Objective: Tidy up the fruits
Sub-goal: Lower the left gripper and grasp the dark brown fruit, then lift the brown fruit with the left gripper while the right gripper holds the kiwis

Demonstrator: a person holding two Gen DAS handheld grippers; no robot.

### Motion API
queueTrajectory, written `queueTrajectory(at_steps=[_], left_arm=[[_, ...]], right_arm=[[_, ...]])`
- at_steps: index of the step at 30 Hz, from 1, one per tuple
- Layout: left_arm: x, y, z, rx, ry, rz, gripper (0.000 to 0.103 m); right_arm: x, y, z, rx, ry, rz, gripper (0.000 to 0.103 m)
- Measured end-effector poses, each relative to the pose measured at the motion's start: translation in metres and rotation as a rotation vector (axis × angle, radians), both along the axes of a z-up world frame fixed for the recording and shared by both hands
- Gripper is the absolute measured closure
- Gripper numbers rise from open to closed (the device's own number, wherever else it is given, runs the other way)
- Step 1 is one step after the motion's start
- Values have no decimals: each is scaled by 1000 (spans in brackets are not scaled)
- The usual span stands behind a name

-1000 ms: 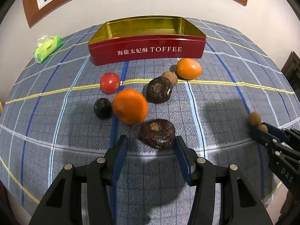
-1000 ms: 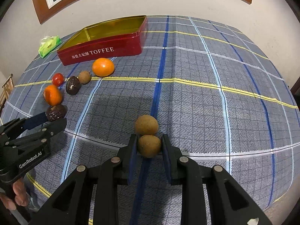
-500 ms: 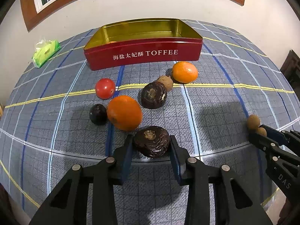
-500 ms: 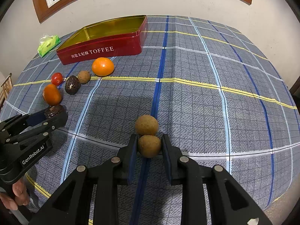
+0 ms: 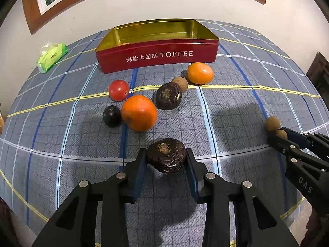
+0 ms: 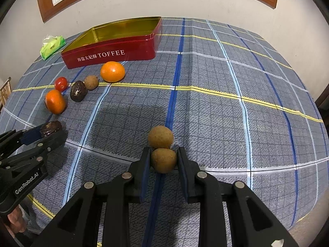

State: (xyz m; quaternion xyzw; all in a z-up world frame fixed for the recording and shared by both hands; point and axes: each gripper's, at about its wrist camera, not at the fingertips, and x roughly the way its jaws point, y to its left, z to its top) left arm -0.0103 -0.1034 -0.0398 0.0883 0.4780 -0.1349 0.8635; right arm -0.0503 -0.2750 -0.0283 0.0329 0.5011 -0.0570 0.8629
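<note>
My left gripper [image 5: 166, 156] is shut on a dark wrinkled fruit [image 5: 166, 155], just above the plaid cloth. Ahead of it lie a large orange [image 5: 138, 112], a small dark round fruit [image 5: 111, 115], a red tomato [image 5: 118, 90], a second dark wrinkled fruit [image 5: 168, 98], a small brown fruit [image 5: 180, 83] and another orange [image 5: 200, 73]. Behind them stands the red toffee tin [image 5: 156, 56], open, gold inside. My right gripper [image 6: 162, 158] is shut on a brown round fruit [image 6: 163, 160], which touches a second brown fruit [image 6: 160, 136] lying just beyond it.
A green tissue pack [image 5: 52, 56] lies at the far left, near the wall. The plaid cloth [image 6: 236, 107] stretches bare to the right of the tin. A hand [image 6: 17, 222] holds the left gripper's handle at the lower left of the right wrist view.
My left gripper moved forward around the dark wrinkled fruit and shut on it; its jaws stood wide a second ago. The right gripper stayed still, shut on the brown fruit.
</note>
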Motion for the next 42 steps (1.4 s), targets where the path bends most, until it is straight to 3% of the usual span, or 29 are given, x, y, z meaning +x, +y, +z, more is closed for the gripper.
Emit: queueTrajectory(at_steps=[16,42], left_arm=[[-11,22,12,20,-47,25,66],[7,95,2,-25,51,183,66]], right_arm=[[-1,2,-1,-13,-9,-11,79],[4,3,0,-19,46,-19,79]])
